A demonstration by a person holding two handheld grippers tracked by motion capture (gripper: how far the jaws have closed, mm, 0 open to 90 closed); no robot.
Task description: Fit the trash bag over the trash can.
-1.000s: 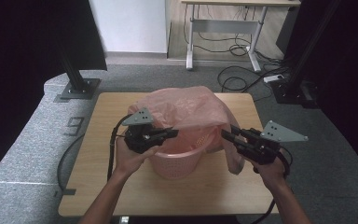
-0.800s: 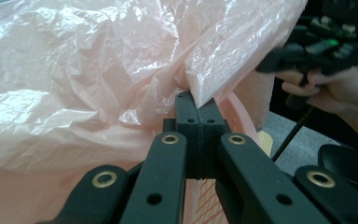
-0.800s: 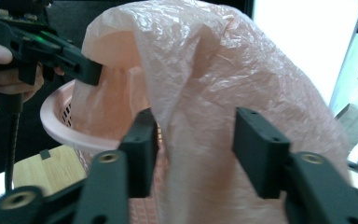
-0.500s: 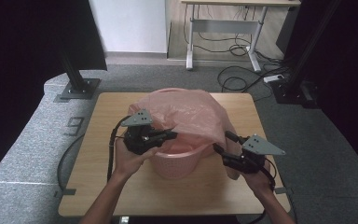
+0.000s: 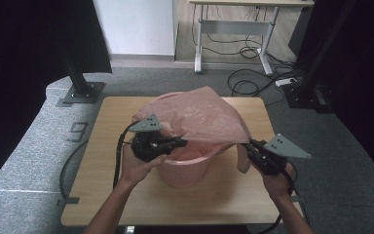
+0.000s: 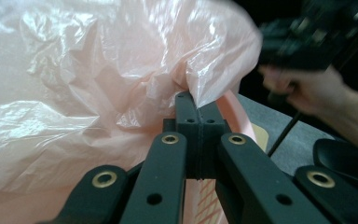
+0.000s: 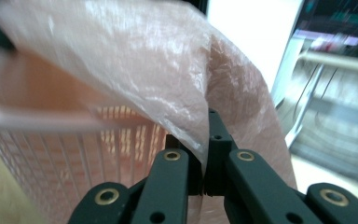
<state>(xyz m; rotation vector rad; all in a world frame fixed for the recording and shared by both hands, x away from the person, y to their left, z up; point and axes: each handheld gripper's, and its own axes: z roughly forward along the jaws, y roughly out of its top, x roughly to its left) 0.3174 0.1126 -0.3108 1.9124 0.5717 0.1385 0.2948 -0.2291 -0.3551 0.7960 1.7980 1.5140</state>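
Lining the round pink slatted plastic basket [image 5: 185,168] with a thin translucent pink plastic bag [image 5: 204,119], draped over its rim. Left gripper [image 5: 181,142] pinching film above the near rim; right gripper [image 5: 251,145], jaws just closing, clamped on the hanging right edge. Next: probably spreading the mouth around the rim.

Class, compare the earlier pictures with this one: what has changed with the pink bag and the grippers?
The right gripper dropped beside the bin, its fingers just closing on the pink bag and drawing that edge down and outward. The left gripper stayed clamped on the bag at the rim.
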